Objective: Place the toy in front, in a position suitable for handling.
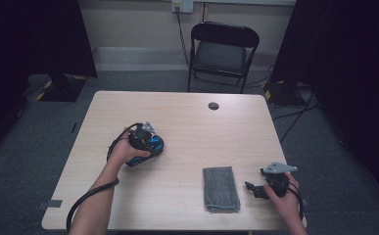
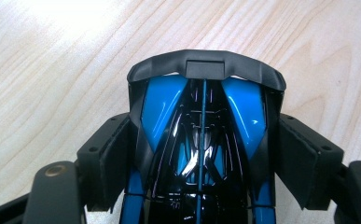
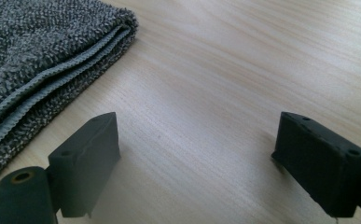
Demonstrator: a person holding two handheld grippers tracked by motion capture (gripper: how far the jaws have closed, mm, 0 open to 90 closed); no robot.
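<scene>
Gripped between the pads of the left gripper (image 2: 201, 154), a blue and black toy car (image 2: 201, 140) sat just above the table (image 1: 187, 122), left of centre. Nearby lay a folded grey cloth (image 1: 221, 188). Beside it, the right gripper (image 1: 256, 190) held its jaws wide over bare wood.

- The left gripper (image 1: 150, 142), in the left hand (image 1: 123, 152), has its jaws clamped.
- The right gripper (image 1: 255, 190), in the right hand (image 1: 285, 198), rests low with jaws spread wide.
</scene>
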